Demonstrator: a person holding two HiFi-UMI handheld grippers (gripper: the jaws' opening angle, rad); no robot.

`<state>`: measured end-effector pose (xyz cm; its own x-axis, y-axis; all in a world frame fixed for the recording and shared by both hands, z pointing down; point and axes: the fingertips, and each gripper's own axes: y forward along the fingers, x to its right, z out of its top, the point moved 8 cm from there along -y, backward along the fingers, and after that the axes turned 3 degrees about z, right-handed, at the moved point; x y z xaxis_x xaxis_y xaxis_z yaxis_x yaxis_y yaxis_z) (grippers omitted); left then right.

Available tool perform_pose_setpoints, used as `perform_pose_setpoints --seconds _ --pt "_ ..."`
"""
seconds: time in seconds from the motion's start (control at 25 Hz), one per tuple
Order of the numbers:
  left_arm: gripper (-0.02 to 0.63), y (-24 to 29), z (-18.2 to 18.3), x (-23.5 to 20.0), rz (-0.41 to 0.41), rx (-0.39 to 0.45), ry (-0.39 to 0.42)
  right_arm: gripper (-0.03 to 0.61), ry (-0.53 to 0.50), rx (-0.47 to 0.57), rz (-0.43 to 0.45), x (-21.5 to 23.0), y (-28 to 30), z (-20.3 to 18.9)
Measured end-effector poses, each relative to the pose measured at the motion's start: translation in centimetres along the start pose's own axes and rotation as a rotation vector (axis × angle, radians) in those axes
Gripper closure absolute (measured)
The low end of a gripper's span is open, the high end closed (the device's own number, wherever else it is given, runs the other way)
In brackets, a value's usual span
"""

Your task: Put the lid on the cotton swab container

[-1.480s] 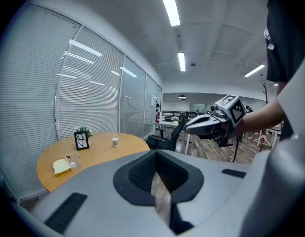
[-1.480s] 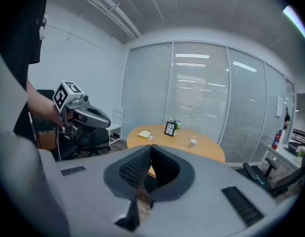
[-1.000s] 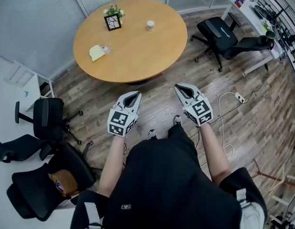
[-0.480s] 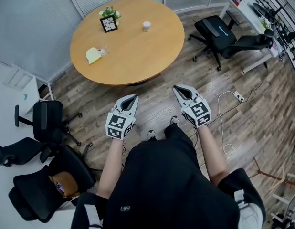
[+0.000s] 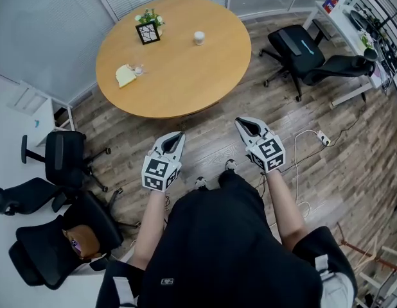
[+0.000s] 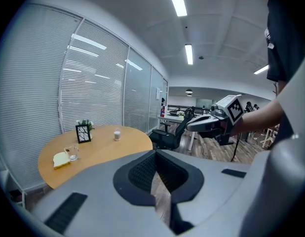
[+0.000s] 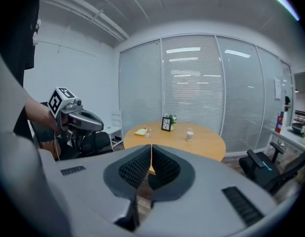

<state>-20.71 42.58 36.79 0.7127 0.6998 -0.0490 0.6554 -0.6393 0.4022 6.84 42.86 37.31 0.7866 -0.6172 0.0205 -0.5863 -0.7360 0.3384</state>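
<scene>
Round wooden table (image 5: 179, 82) standing on plank flooring; left gripper (image 5: 180, 134) hovering off its 6 o'clock edge, jaws closed together, empty; cotton swab container (image 5: 198, 37) sitting at table's 1 o'clock; right gripper (image 5: 241, 120) hovering at 5 o'clock, likewise closed, empty.

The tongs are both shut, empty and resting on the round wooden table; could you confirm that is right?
Not quite: the left tongs and right tongs are both shut and empty, but they are held over the wooden floor, short of the round table, as the head view shows.
</scene>
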Motion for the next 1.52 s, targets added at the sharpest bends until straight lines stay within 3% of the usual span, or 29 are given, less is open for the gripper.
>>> perform_pose_setpoints --seconds 0.8,1.2,1.52 --pt "0.607 6.1 1.6 3.8 0.188 -0.005 -0.101 0.571 0.005 -0.037 0.130 11.5 -2.2 -2.4" --pt "0.607 8.3 1.8 5.5 0.202 -0.040 -0.101 0.571 0.014 -0.039 0.160 14.1 -2.4 -3.8" --pt "0.607 10.3 2.0 3.7 0.183 -0.052 -0.109 0.571 0.016 -0.063 0.160 15.3 -0.6 -3.8"
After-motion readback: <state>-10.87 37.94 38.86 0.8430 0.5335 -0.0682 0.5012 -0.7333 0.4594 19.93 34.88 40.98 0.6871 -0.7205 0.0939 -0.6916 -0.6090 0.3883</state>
